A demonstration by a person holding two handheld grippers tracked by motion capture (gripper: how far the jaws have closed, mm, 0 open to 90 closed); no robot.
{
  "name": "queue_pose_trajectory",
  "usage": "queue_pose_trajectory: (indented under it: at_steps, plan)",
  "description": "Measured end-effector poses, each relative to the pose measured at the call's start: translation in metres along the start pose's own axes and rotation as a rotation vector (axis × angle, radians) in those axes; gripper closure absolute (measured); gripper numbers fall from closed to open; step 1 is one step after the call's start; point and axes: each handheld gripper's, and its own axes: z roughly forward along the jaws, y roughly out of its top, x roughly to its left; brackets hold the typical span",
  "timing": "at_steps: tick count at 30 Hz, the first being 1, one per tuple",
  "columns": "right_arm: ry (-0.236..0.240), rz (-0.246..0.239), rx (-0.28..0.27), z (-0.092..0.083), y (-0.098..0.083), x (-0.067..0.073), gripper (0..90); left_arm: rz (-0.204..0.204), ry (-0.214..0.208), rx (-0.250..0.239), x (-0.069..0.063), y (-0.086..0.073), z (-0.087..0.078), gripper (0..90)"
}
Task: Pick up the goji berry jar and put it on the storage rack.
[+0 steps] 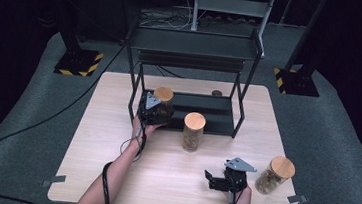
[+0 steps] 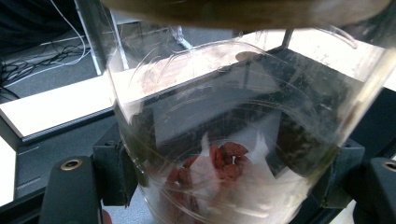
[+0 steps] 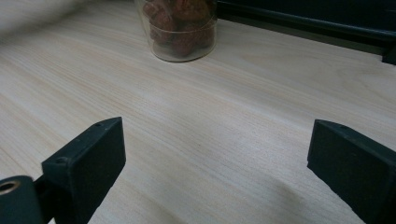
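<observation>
Left jar held at the rack's lower shelf, right tool idle.

My left gripper (image 1: 154,110) is clamped on a glass jar (image 1: 163,102) at the black rack (image 1: 194,43), left post close. My right gripper (image 1: 223,179) gapes empty over open table (image 1: 115,141). I count three cork-lidded jars: mine, middle jar (image 1: 193,132), right jar (image 1: 275,175) near the table's right edge.

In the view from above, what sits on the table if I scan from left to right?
Left gripper clamped on a cork-lidded jar at the black rack → second jar standing alone mid-table → right gripper, jaws open → third jar, tilted, near the table's right edge.
</observation>
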Motion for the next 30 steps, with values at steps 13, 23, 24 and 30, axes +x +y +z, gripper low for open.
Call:
queue_pose_trajectory:
  at_steps: [13,23,24,30]
  plan:
    - [0.0,-0.001,0.0,0.0,0.0,0.0001,3.5,0.0,0.002,0.001,0.0,0.0,-0.0004,24.5]
    - [0.001,-0.001,0.001,0.0001,0.0,0.0001,3.5,0.023,-0.008,0.061,-0.0001,0.0029,-0.0012,13.6]
    - [0.001,-0.002,0.002,0.0001,0.0,0.0002,3.5,0.038,0.002,0.079,-0.0008,0.0035,-0.0016,11.0]
    - [0.002,-0.002,0.004,0.0002,0.0001,0.0003,3.5,0.053,0.007,0.172,-0.0015,0.0066,-0.0044,0.0]
